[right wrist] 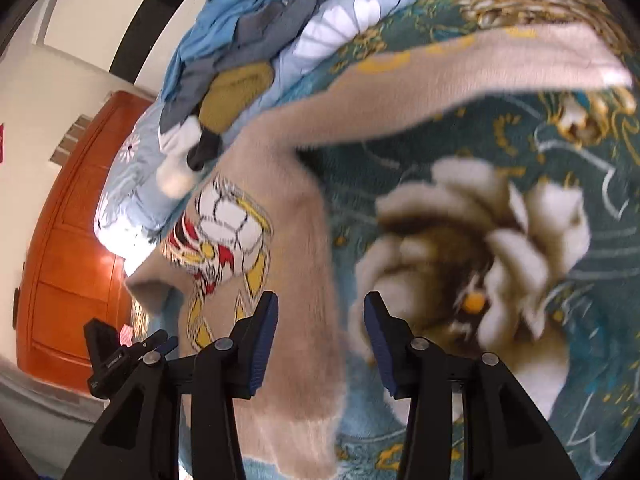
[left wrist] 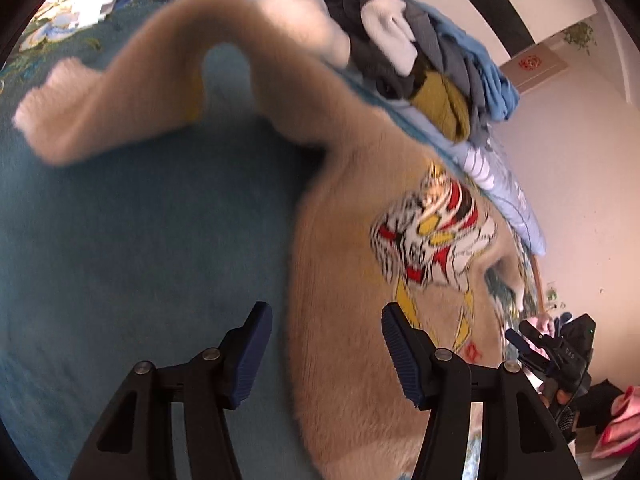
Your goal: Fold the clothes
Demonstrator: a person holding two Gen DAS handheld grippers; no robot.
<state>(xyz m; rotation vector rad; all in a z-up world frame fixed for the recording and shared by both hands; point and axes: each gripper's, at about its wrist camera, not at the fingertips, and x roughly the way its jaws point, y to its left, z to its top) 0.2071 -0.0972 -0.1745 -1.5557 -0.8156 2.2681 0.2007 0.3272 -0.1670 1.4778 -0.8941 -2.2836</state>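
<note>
Hovering tools (left wrist: 326,350) (right wrist: 320,340) above sweater (left wrist: 360,360)

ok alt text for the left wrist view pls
A beige sweater with a cartoon print lies on a teal blanket, one sleeve curled up. The left hand-held gripper hangs open above its edge; a clothes pile sits behind.

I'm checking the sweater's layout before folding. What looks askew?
The beige sweater isn't flat: its sleeve arcs up in a loop off the teal blanket. Both grippers are open, holding nothing.
</note>
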